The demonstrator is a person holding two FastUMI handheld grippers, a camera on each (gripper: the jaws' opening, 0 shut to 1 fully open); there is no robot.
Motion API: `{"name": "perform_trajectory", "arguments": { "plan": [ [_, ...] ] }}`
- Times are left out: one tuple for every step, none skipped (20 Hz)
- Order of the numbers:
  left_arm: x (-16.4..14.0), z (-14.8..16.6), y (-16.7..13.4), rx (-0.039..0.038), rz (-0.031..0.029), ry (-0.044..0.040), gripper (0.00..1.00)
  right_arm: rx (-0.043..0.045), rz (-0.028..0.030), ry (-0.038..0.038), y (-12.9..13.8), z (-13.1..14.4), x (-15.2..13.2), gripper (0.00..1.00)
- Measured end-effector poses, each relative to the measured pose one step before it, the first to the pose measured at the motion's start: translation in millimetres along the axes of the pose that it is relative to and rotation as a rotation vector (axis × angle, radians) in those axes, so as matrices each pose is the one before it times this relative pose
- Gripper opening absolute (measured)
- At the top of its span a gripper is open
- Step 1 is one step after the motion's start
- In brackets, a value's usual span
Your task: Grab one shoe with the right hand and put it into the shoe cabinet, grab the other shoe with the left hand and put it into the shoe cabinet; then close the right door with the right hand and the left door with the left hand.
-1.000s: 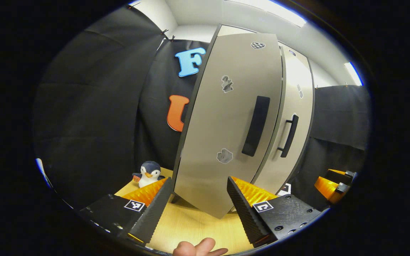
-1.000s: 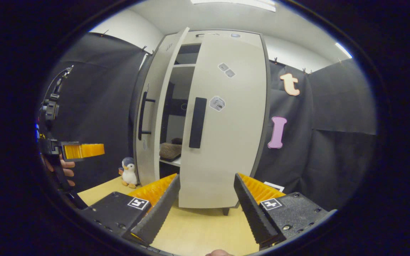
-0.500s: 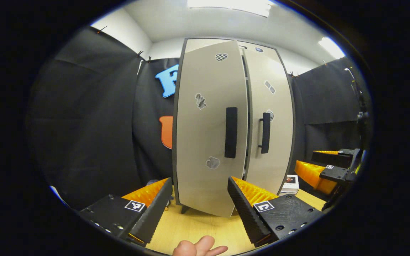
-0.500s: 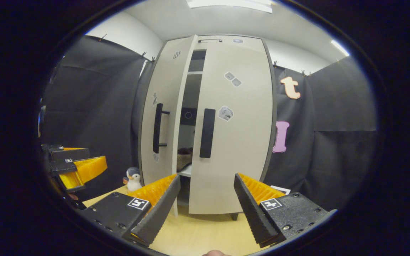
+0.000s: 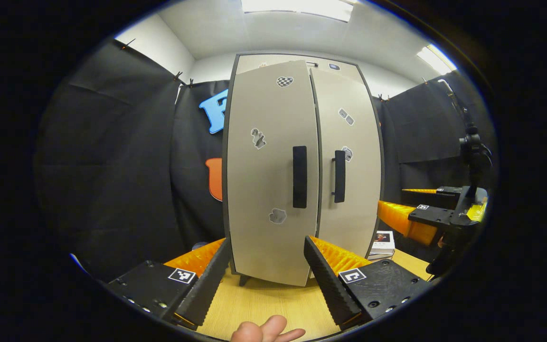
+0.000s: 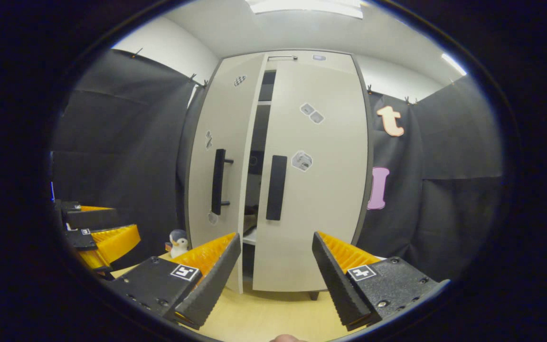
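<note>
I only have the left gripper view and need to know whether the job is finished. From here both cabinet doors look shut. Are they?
Observer: No. The right gripper view shows a dark gap between the left door and the right door, with a shelf visible through it.
Operator: Which door is standing out?
Observer: The left door. Its free edge sits forward of the right door, which looks shut.
Operator: Is anything near its hinge side?
Observer: A penguin toy stands on the table by that side, apart from the door.
</note>
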State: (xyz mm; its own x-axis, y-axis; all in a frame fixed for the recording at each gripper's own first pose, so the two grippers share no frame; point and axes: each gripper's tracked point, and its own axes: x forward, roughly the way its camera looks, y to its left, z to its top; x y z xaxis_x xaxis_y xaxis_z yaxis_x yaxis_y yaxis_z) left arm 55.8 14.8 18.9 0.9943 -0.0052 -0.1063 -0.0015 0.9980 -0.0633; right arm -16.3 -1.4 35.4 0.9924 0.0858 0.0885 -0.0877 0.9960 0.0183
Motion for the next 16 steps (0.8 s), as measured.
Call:
{"name": "perform_trajectory", "arguments": {
  "plan": [
    [-0.04,-1.67,0.07,-0.01032,-0.00501,0.00812,0.94,-0.00349,0.00179,0.00051,1.13,0.91,1.13,0.99],
    [-0.88,-2.32,1.12,-0.00905,-0.00002,0.00931,0.94,-0.00331,0.00437,0.00081,0.94,0.13,-0.39,0.99],
    [-0.92,-0.89,3.66,-0.00418,0.00825,0.00131,0.94,-0.00267,0.00256,0.00167,1.02,0.23,0.3,0.99],
    [-1.97,-0.12,2.1,-0.00241,0.00282,0.00138,0.94,-0.00269,-0.00031,0.0024,-0.53,-0.46,0.48,0.99],
    [-0.74,-1.4,0.94,-0.00419,-0.00004,0.00304,0.94,0.00014,0.00064,0.00141,-0.06,0.04,0.38,0.99],
    [-2.05,-1.68,0.41,-0.0051,0.00248,0.0038,0.94,0.00212,0.00004,0.00005,0.3,-0.31,0.08,0.99],
    [-1.01,-1.0,1.32,-0.00289,0.00173,0.00192,0.94,0.00078,-0.00074,-0.00009,-0.04,0.33,-0.05,0.99],
    [-1.11,-1.87,-0.15,-0.00011,-0.00213,0.0043,0.94,0.00046,0.00052,0.00078,-0.85,0.17,-0.54,0.99],
    [-2.23,-1.96,-0.17,0.00295,-0.00099,0.0033,0.94,-0.00017,-0.00039,-0.00001,0.1,0.71,0.2,0.99],
    [-0.84,-0.17,1.36,0.00127,0.00283,0.00058,0.94,-0.00144,-0.00196,-0.0016,-0.25,0.32,-1.26,0.99],
    [-0.31,-0.72,0.52,-0.00063,0.00003,-0.00002,0.94,-0.00122,0.00297,-0.00104,1.26,0.45,-1.2,0.99],
    [-1.21,-1.01,-0.4,0.00236,-0.00086,0.00403,0.94,-0.00367,0.00059,0.00129,0.65,-0.96,0.33,0.99],
    [-1.13,0.34,1.41,0.00409,0.00559,-0.00082,0.94,-0.00234,0.00461,0.00271,1.79,-0.71,-1.31,0.99],
    [-1.15,0.76,2.81,0.00221,0.00461,-0.00513,0.94,-0.00047,0.00523,0.00142,2.4,-1.82,-0.15,0.99],
    [-0.18,-0.41,1.0,-0.00096,0.00279,-0.00153,0.94,-0.00376,0.00638,0.00339,2.41,-0.39,0.15,0.99],
    [-0.97,-2.52,2.07,0.00071,0.00671,0.00343,0.94,-0.00619,0.00428,0.00409,1.36,-1.14,0.34,0.99]
  ]
}}
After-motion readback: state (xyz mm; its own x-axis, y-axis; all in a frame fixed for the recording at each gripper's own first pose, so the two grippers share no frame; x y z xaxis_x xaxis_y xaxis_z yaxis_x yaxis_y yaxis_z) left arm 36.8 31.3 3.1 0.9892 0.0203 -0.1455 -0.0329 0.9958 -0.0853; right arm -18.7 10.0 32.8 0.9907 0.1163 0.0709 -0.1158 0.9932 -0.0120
